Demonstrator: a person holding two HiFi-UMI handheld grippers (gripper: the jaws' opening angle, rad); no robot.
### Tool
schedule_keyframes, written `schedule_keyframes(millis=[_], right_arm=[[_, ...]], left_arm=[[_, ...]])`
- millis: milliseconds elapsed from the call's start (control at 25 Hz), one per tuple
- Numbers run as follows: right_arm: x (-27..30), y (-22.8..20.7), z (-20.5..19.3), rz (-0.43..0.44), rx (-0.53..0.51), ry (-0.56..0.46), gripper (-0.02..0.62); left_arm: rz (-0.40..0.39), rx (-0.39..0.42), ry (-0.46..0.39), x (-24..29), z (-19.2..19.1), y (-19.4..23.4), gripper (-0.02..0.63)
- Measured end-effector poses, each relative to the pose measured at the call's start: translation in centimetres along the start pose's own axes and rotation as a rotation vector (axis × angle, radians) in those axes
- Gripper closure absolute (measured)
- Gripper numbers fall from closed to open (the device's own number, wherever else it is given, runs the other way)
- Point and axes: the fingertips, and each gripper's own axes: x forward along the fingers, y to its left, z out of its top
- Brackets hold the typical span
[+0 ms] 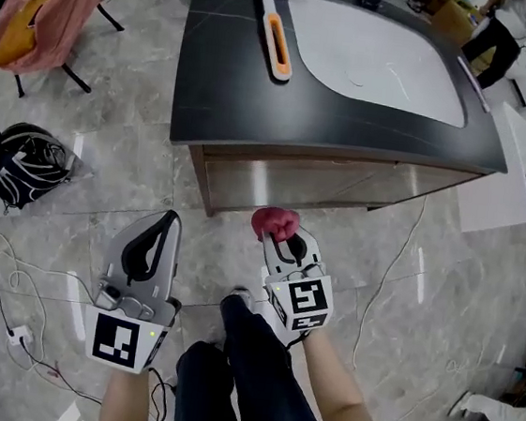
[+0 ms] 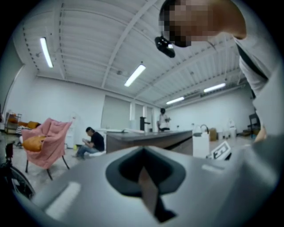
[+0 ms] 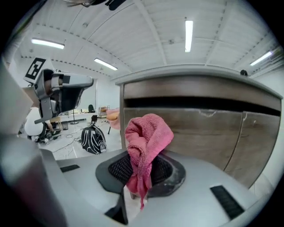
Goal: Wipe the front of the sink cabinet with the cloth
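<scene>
1. Clamps the pink cloth (image 3: 147,136) between the right gripper's (image 1: 285,243) jaws, bunched up past the fingertips
2. Holds that gripper low and forward on a bare forearm, fingertips facing the nearby sink cabinet front (image 1: 334,183)
3. Points the left gripper (image 1: 168,224) forward alongside, jaws together, nothing between

No legible text on anything

My right gripper (image 3: 141,175) had its jaws clamped on the pink cloth (image 3: 148,133), which bunched up above them. The sink cabinet (image 3: 208,133) showed its wooden front close ahead. A black backpack (image 3: 92,139) lay on the floor to the left.
</scene>
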Motion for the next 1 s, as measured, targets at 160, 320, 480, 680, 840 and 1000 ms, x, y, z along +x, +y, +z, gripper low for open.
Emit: schedule_keyframes(millis=[160, 320, 480, 680, 840, 1000], right_arm=[[-4.3, -0.5, 5.4, -0.048, 0.034, -0.013, 0.525], [-8.1, -0.3, 10.7, -0.076, 0.037, -0.013, 0.525], [-12.2, 0.1, 15.9, -0.102, 0.022, -0.028, 0.523], [-17.1, -0.1, 21.4, -0.157, 0.010, -0.045, 0.523], [-20.8, -0.4, 24.7, -0.198, 0.011, -0.056, 0.523], [-23.9, -0.1, 27.2, -0.226, 0.012, -0.075, 0.522]], left_arm=[[-0.026, -0.003, -0.008, -1.0, 6.1, -0.9, 0.600], [-0.034, -0.005, -0.021, -2.0, 11.8, -1.4, 0.600], [-0.047, 0.010, -0.048, -3.4, 17.0, -2.3, 0.600], [-0.049, 0.022, -0.075, -5.4, 22.6, -3.4, 0.600], [-0.057, 0.018, -0.085, -7.3, 25.7, -4.7, 0.600], [-0.053, 0.018, -0.095, -9.1, 28.0, -5.7, 0.600]])
